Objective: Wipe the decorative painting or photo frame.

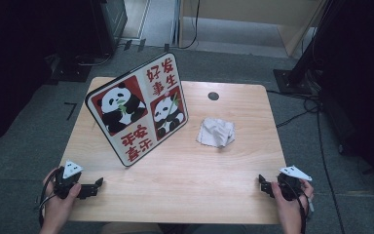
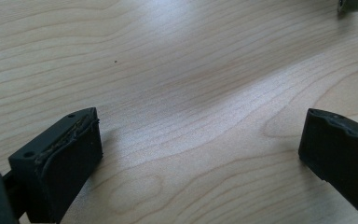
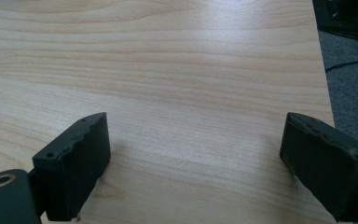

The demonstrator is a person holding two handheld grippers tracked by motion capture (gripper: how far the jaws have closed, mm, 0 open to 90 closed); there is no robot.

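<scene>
The flat square panda board (image 1: pixel 137 108) stands tilted on the wooden worktop (image 1: pixel 185 165), picture side facing the person. The crumpled grey cloth (image 1: pixel 216 131) lies beside it. Left claw (image 1: pixel 97 184) and right claw (image 1: pixel 261 181) rest wide open, empty.

boards: 1, panda board (image 1: pixel 137 108), upright, ahead of left gripper (image 1: pixel 96 185)
cloths: 1, cloth (image 1: pixel 216 131), crumpled, ahead of right gripper (image 1: pixel 262 181)
grippers: 2
tables: 1, table (image 1: pixel 190 185)
</scene>
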